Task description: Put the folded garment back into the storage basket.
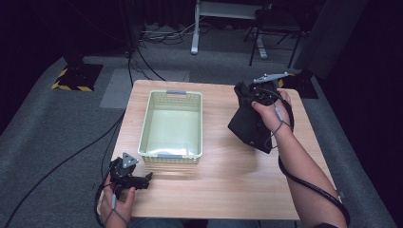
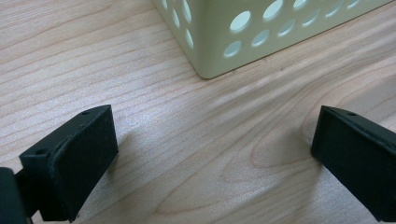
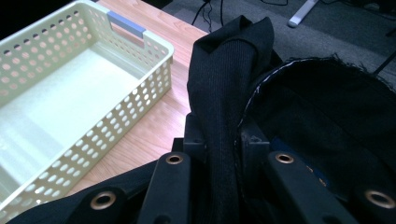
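Your right gripper has its jaws closed tight on a fold of the black garment, which hangs lifted above the right side of the wooden table, its lower end drooping toward the tabletop. In the right gripper view the pinched ridge of cloth runs straight up between the jaws, and the rest of the fabric bunches to the right; what kind of garment it is I can't quite tell, since the dark cloth swallows its own detail. What matters for the next move is that the pale green perforated basket sits to the left of the cloth, its long axis running away from you, empty, with its open top well apart from the hanging fabric. So the carry looks to be leftward and then down. Your left gripper rests low at the near left corner with jaws spread wide, holding nothing, just beside the basket's near corner
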A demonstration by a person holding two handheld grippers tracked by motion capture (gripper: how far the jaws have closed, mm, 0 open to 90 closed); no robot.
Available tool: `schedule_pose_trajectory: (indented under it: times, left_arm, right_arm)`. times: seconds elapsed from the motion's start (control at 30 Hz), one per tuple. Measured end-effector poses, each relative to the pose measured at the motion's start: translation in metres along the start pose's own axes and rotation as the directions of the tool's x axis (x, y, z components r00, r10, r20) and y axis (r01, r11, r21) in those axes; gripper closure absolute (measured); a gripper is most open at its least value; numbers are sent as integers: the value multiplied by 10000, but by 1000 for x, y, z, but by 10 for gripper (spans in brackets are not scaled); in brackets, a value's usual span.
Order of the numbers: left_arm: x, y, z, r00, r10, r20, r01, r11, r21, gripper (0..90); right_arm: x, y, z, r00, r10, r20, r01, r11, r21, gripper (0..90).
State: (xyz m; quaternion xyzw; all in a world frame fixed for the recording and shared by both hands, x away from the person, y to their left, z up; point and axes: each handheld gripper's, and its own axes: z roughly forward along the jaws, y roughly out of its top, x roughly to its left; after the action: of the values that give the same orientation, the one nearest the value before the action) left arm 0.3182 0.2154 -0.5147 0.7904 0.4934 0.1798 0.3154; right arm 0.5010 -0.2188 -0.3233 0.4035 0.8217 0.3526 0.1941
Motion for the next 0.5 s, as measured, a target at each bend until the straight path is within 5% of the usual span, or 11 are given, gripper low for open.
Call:
schedule_pose_trajectory:
  times: [0.5]
  left_arm:
    - [1,1,1,10000,-50,-52,50,10000,3,5]
  right_arm:
    - [9,19,-3,9998,-192,-41,191,9998,-96,774]
